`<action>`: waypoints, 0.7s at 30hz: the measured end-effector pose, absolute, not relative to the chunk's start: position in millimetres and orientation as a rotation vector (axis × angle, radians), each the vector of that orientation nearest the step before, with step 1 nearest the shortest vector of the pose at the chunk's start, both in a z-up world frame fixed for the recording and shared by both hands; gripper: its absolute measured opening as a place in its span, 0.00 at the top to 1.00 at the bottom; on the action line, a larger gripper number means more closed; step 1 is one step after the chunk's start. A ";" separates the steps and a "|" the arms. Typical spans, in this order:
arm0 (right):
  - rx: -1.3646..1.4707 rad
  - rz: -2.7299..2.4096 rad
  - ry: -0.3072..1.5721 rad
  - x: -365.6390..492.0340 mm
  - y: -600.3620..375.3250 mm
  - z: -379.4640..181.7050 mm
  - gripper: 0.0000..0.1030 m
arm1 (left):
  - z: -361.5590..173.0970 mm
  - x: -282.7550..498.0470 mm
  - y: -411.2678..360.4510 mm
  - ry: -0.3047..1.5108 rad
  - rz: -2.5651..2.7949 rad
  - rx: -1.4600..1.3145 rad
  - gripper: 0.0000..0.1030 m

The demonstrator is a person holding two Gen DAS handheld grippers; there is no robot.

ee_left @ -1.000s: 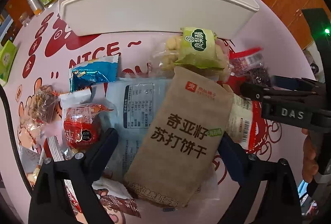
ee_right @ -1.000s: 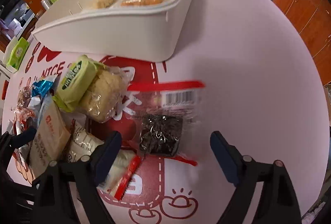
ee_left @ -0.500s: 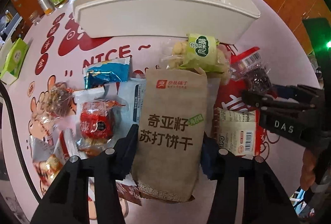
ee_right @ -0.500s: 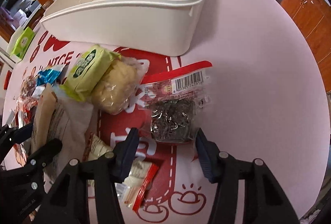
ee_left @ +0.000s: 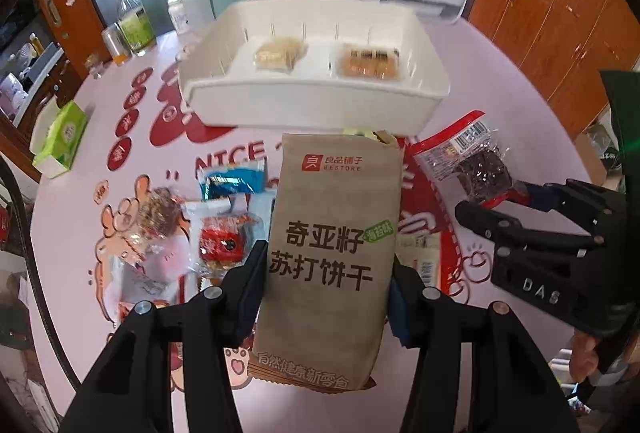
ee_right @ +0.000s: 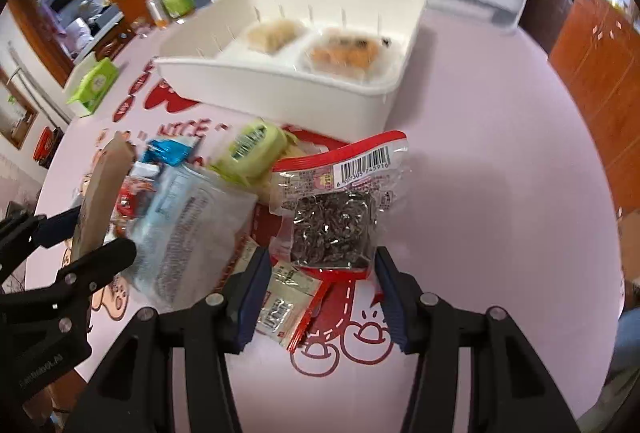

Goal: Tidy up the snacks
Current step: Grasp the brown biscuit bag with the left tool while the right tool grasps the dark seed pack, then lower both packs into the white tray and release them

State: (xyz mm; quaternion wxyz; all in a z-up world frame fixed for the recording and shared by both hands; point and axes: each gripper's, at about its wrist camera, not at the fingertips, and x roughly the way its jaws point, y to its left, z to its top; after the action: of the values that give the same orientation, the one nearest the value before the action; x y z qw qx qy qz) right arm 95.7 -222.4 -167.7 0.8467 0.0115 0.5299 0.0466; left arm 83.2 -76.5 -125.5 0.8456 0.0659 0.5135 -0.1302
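1. The left gripper (ee_left: 326, 285) clamps the brown cracker pouch (ee_left: 332, 253) by its side edges, lifted above the snack pile.
2. The right gripper (ee_right: 318, 273) pinches a clear packet of dark seeds (ee_right: 334, 221) at its lower corners.
3. Judgement: carry each over the near wall of the white divided bin (ee_left: 316, 101) — two far compartments already hold snacks — and release into free slots, one at a time.
4. The pouch reads "BESTORE"; the mat (ee_left: 236, 153) says "NICE".
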 end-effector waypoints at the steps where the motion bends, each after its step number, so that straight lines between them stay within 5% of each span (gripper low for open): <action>1: 0.013 0.104 1.102 92.4 -221.7 -159.9 0.50 | -118.6 83.4 -75.6 1.070 -0.275 0.137 0.51; 21: 0.016 0.078 0.845 154.7 -224.7 -19.0 0.49 | 7.5 183.4 -60.7 0.808 -0.177 0.097 0.51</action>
State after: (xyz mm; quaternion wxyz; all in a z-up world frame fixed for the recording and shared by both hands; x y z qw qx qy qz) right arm 154.7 -224.7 -19.1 0.9113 0.0078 0.4099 0.0379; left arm 183.4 -60.7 7.5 0.9146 0.0472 0.3924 -0.0861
